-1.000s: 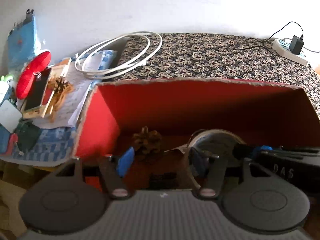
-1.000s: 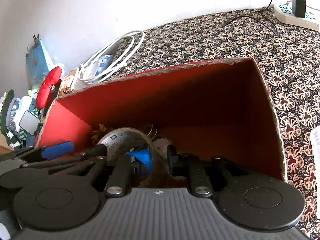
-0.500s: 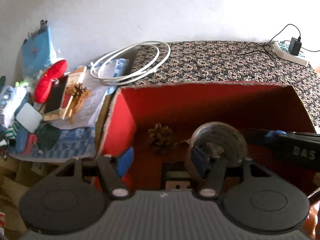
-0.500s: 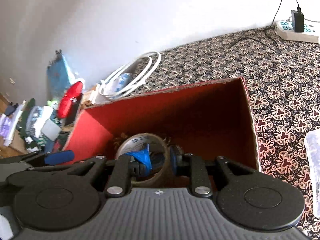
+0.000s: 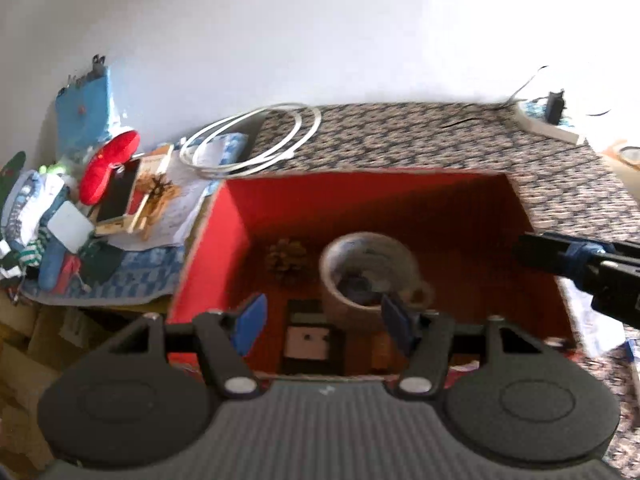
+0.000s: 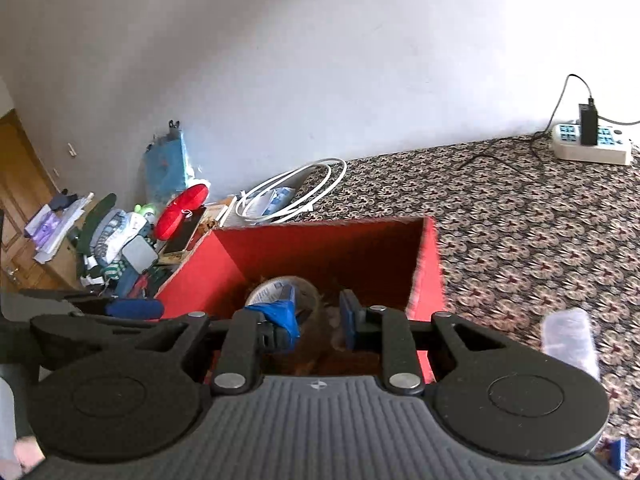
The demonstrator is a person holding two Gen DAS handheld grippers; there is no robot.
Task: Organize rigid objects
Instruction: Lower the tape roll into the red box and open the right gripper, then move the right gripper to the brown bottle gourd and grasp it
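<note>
One red box (image 5: 236, 236), open-topped, cardboard with a rough raw rim, sits on the patterned cloth (image 6: 520, 232). Inside we count one tape roll (image 5: 370, 276), a broad brownish ring standing tilted on the floor of the box; one pine cone (image 5: 287, 258), scaly and brown, just left of the roll; and one small dark square item (image 5: 308, 338) with a pale face nearer the front wall. We cannot identify it further.

The left gripper (image 5: 322, 318) hangs over the box with its blue-padded jaws well apart and nothing between them. The right gripper (image 6: 318, 322) has just been parting its jaws; a modest gap shows, nothing is clamped, and the tape roll lies behind and below it.

Outward: one coil of white cable (image 5: 256, 144) on the cloth's far left corner, one white power strip (image 6: 592, 146) with a black plug at far right. Left of the cloth is a cluttered pile including one red cushion-like item (image 5: 108, 166). Behind everything we see a plain white wall (image 6: 320, 60).
</note>
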